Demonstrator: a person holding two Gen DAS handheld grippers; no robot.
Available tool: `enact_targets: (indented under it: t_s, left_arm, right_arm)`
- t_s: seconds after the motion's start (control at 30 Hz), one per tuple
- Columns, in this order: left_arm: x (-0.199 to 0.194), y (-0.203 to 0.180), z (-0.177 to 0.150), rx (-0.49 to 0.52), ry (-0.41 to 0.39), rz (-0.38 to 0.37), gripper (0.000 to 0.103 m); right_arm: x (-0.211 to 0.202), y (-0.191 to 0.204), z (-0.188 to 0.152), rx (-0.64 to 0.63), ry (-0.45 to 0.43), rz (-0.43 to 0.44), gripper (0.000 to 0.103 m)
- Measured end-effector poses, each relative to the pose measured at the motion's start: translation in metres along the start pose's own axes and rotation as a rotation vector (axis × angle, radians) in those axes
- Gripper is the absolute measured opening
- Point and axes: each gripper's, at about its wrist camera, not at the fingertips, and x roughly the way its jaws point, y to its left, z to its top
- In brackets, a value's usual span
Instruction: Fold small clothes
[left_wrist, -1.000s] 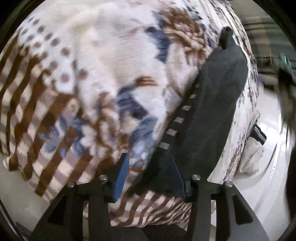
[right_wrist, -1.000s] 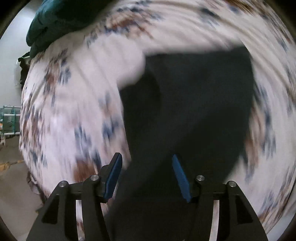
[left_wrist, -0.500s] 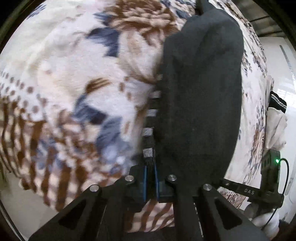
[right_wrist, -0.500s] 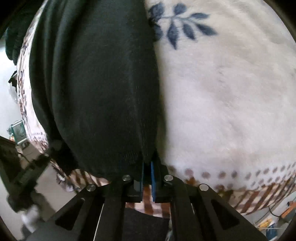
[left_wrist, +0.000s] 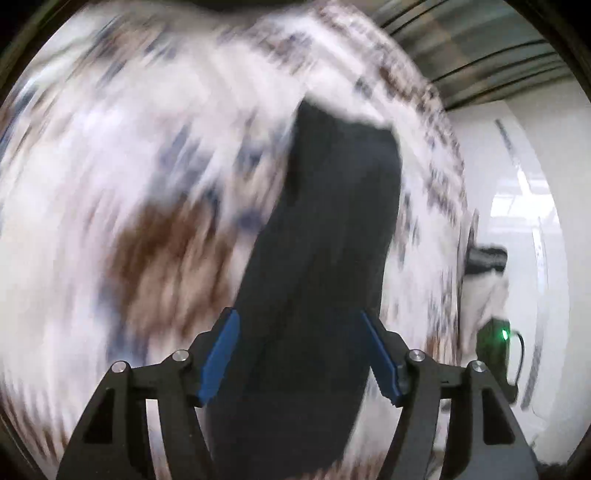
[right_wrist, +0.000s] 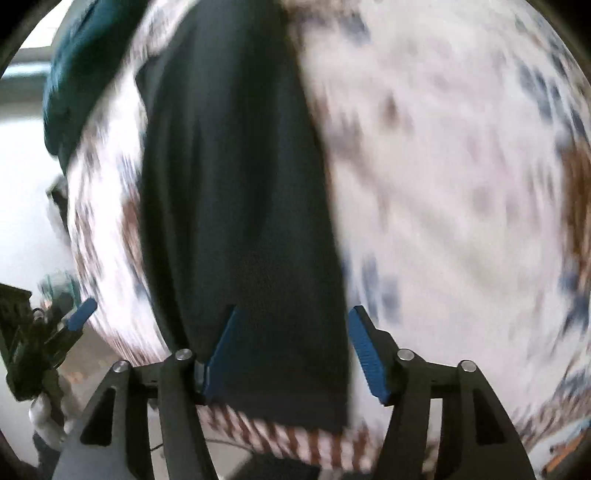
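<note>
While both frames blur:
Left gripper (left_wrist: 301, 354): fingers apart, holding nothing.
Right gripper (right_wrist: 293, 349): fingers apart, holding nothing.
Dark garment (right_wrist: 236, 206): lies lengthwise on patterned blanket (right_wrist: 461, 192), near blanket's front edge.

The garment (left_wrist: 325, 266) is plain black, with no print that shows through the blur. The blanket (left_wrist: 147, 192) under it is white with brown and blue-grey patches, and has brown and white stripes along its edge just below the garment in the right wrist view. Both grippers are black with blue pads (right_wrist: 364, 350), and a dark teal cloth (right_wrist: 77, 66) lies up and left of the garment.
</note>
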Motion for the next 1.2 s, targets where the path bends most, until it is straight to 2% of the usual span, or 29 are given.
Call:
enact_targets:
  t_s: [0.13,0.2,0.23,0.27,0.3,0.33,0.4,0.5,0.53,0.57,0.6,0.63,0.73,0.8,0.9,1.0,1.1,1.17,1.2]
  left_arm:
    - [0.070,-0.010,0.107,0.061,-0.040,0.020,0.064]
    - [0.104,-0.007,0.140,0.067,-0.016,0.028,0.064]
    - [0.129,-0.005,0.161,0.072,0.005,0.056,0.062]
    - [0.140,-0.003,0.166,0.078,0.015,0.065,0.056]
    - [0.154,-0.002,0.176,0.086,0.019,0.052,0.039]
    - [0.156,0.001,0.180,0.097,0.027,0.027,0.006]
    - [0.156,-0.006,0.183,0.157,0.020,0.003,0.006]
    - [0.139,-0.017,0.186,0.214,-0.016,-0.027,0.006]
    - [0.132,-0.017,0.188,0.224,-0.028,-0.031,0.006]
    - [0.127,-0.016,0.194,0.225,-0.039,-0.037,0.006]
    - [0.128,-0.012,0.203,0.216,-0.038,-0.051,0.006]
    - [0.132,-0.012,0.211,0.206,-0.040,-0.046,0.006]
    - [0.151,-0.002,0.233,0.180,-0.022,-0.027,0.005]
    - [0.171,-0.001,0.244,0.187,0.012,-0.006,0.005]
    - [0.199,0.000,0.249,0.227,0.069,0.046,0.005]
    - [0.194,0.004,0.245,0.200,0.097,0.028,0.009]
    - [0.174,0.014,0.228,0.134,0.122,-0.044,0.025]
    - [0.165,0.023,0.209,0.090,0.134,-0.085,0.048]
    - [0.163,0.026,0.197,0.075,0.138,-0.098,0.048]
  right_arm:
    - [-0.021,0.008,0.112,-0.014,-0.157,-0.026,0.065]
    - [-0.026,0.006,0.161,-0.009,-0.197,-0.027,0.065]
    - [-0.026,0.005,0.183,-0.002,-0.212,-0.017,0.065]
    - [-0.020,0.013,0.209,0.009,-0.229,-0.003,0.065]
    - [-0.019,0.014,0.226,0.019,-0.238,0.004,0.065]
    - [-0.017,0.013,0.247,0.034,-0.254,0.011,0.065]
    - [-0.018,0.010,0.287,0.054,-0.270,0.043,0.068]
    - [0.001,0.015,0.323,0.091,-0.262,0.080,0.070]
    - [0.010,0.017,0.331,0.105,-0.257,0.097,0.064]
    - [0.013,0.017,0.338,0.111,-0.260,0.096,0.055]
    - [0.015,0.020,0.344,0.108,-0.274,0.070,0.035]
    - [0.013,0.021,0.345,0.103,-0.293,0.041,0.025]
    - [0.015,0.023,0.347,0.103,-0.320,0.033,0.020]
    - [0.012,0.017,0.345,0.115,-0.332,0.011,0.020]
    - [0.012,0.004,0.348,0.131,-0.299,-0.028,0.021]
    - [0.011,0.008,0.352,0.125,-0.251,-0.051,0.042]
    - [-0.001,0.011,0.332,0.086,-0.237,-0.053,0.054]
    - [-0.004,0.009,0.304,0.052,-0.202,-0.025,0.056]
    - [-0.002,0.007,0.289,0.040,-0.179,-0.022,0.056]
